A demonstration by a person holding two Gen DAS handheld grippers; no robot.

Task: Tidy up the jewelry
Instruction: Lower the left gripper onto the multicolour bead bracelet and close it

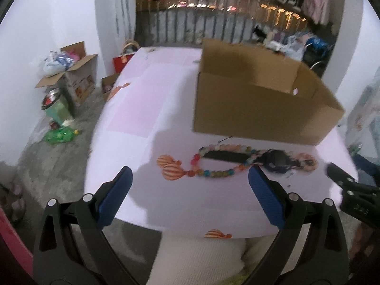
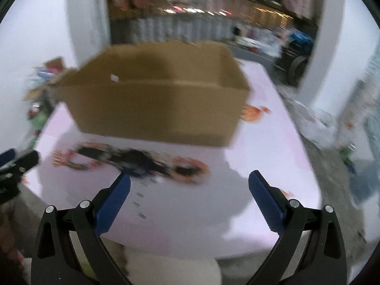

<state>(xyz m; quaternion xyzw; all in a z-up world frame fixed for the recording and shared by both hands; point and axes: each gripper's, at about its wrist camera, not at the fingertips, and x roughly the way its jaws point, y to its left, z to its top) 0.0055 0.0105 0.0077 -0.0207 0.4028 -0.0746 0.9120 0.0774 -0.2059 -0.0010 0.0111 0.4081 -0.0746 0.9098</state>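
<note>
On the pink surface (image 1: 142, 99) the cardboard box (image 1: 256, 109) sat right of centre, and just below it lay the bead necklace (image 1: 213, 171) and dark watch (image 1: 277, 161), seemingly unsorted, while both the left gripper (image 1: 190, 194) and right gripper (image 2: 190, 197) hovered wide, empty.

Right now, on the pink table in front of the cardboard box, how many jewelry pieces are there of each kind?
Multicoloured bead necklace: 1
Dark blue wristwatch with black strap: 1
Pink-orange bead bracelet: 1
Total: 3, all lying on the pink tablecloth before the open brown cardboard box.
</note>
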